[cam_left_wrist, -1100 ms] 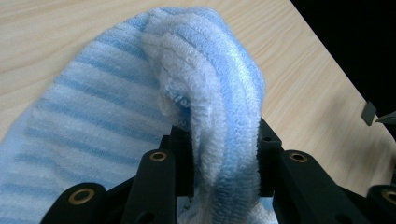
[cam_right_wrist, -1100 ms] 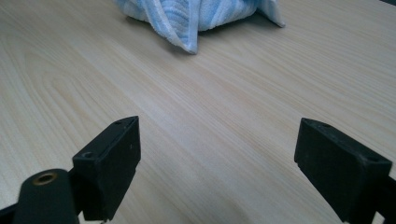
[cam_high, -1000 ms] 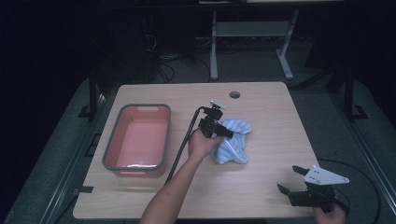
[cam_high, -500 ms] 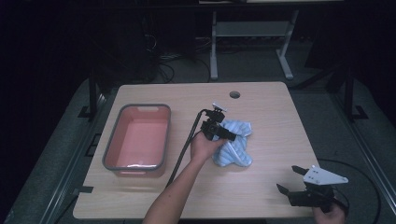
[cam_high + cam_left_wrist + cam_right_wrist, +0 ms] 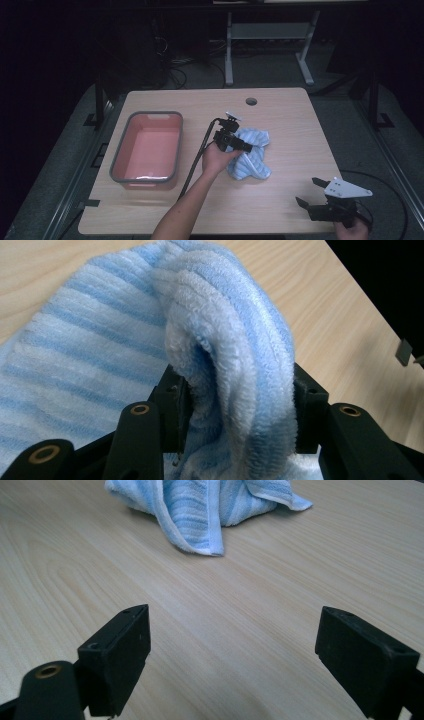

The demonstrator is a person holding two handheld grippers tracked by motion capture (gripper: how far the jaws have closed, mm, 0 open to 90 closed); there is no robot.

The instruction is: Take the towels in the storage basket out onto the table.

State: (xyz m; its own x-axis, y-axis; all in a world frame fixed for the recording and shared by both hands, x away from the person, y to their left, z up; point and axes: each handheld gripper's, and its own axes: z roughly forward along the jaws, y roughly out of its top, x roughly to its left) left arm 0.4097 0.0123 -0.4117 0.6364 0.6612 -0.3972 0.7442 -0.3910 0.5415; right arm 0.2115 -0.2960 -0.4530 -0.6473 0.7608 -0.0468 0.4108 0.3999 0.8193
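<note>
A blue-and-white striped towel (image 5: 253, 156) lies crumpled right of the table's middle. My left gripper (image 5: 244, 146) is at the towel's near-left side, its jaws pointing right into the cloth. In the left gripper view a thick fold of the towel (image 5: 235, 330) bulges between the two pads (image 5: 172, 407) of the left gripper (image 5: 237, 412). Those jaws have just been opening, and they stand apart around the loose fold. My right gripper (image 5: 307, 191) rests open at the table's near right corner. In its own view the right gripper (image 5: 250, 650) has bare wood between its jaws and the towel (image 5: 200, 505) farther off.
A grey-rimmed pink tub (image 5: 120, 155) stands on the left half of the wooden table (image 5: 280, 210). A round cable hole (image 5: 251, 101) sits near the far edge. The left gripper's cable (image 5: 197, 160) trails back along the forearm. Dark floor and desk legs lie beyond.
The left gripper's jaws have spread apart around the towel fold, and the cloth has slumped a little. Both hands have stayed in place.
</note>
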